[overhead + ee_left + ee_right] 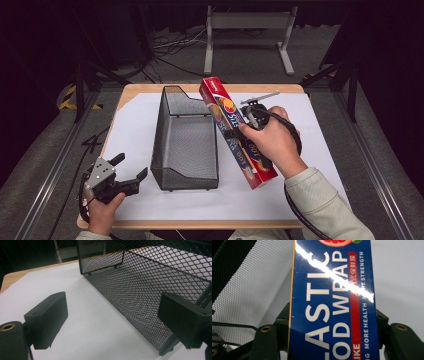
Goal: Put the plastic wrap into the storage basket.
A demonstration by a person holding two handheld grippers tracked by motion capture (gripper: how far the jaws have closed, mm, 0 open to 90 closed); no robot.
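A long plastic wrap box (pixel 332 302) sits clamped between the jaws of the right gripper (pixel 239 131), tilted just beside the right wall of a black mesh basket (pixel 165 145), its far end near the rim. The left gripper (pixel 131 172), jaws spread on nothing, rests at the table's (pixel 280 89) near-left corner, close to the basket's near left corner. Bare white sheet (pixel 320 145) lies to the box's right.

Food wrap box (pixel 237 132) just right of mesh basket (pixel 185 145), both over paper sheet (pixel 320 150).
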